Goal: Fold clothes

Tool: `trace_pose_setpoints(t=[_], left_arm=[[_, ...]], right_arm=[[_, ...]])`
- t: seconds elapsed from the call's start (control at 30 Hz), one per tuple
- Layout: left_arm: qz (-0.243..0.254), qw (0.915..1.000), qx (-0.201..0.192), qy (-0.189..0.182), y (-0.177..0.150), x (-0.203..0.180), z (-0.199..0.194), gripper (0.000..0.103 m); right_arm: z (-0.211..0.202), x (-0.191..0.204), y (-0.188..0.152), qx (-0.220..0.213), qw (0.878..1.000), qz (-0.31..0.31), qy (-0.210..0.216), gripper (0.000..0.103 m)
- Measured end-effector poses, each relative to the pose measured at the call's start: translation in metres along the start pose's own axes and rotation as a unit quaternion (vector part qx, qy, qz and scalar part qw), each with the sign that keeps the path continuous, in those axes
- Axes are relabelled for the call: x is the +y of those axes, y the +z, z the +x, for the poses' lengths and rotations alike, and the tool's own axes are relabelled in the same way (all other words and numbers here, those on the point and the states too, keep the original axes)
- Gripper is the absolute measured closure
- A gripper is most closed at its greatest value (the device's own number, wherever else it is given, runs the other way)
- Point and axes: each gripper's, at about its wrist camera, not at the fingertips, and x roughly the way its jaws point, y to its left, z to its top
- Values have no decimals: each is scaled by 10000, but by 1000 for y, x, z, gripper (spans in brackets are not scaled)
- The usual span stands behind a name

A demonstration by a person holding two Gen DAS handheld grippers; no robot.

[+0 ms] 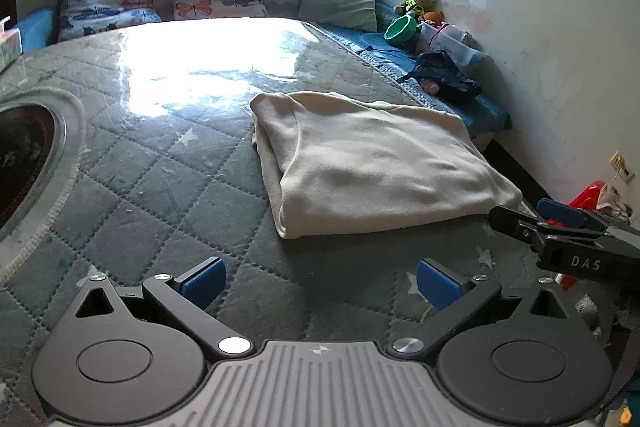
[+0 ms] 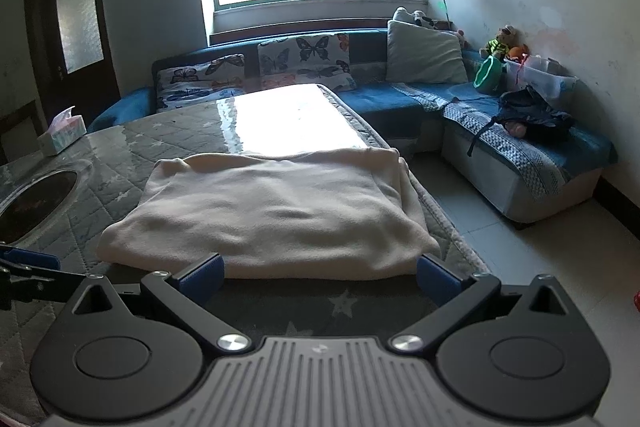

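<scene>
Blue-padded fingers of my left gripper [image 1: 318,285] stand spread wide with nothing between them, hovering over the quilted grey table cover [image 1: 160,187] short of the cloth. My right gripper [image 2: 318,281] is spread just as wide and empty, its pads close to the near fold of the cream garment [image 2: 272,215]; whether they touch it I cannot tell.

That garment lies folded into a thick, roughly rectangular bundle on the table, near its right edge. Its top layer is smooth with soft ripples, the near edge is a rounded fold, and a lower layer peeks out along the left side in the left view and along the right side in the right view. I see no sleeves or collar, so I cannot name the kind of clothing.

From the left camera my right gripper shows at the right edge, beside the bundle's corner. A tissue box [image 2: 62,135] sits on the table's far left. Beyond the table stands a blue sofa [image 2: 400,103] with butterfly cushions [image 2: 304,61].
</scene>
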Motion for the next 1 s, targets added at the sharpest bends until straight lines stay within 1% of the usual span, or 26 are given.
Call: trace_pose_setpoints(t=[0.23,0.57,1.0], left_arm=[[170,9997,-31,184,-3,-6,-1,0],[302,9992,-53,255,-9,-10,-2,0],[371,9987,93,337,-15,-11,1,0]], right_arm=[[-2,3,-5,69,9999,32,70,0],[-7,8,-11,113,9998,-2,183,0],[-5,9,-17,226,9995,-26,241,0]])
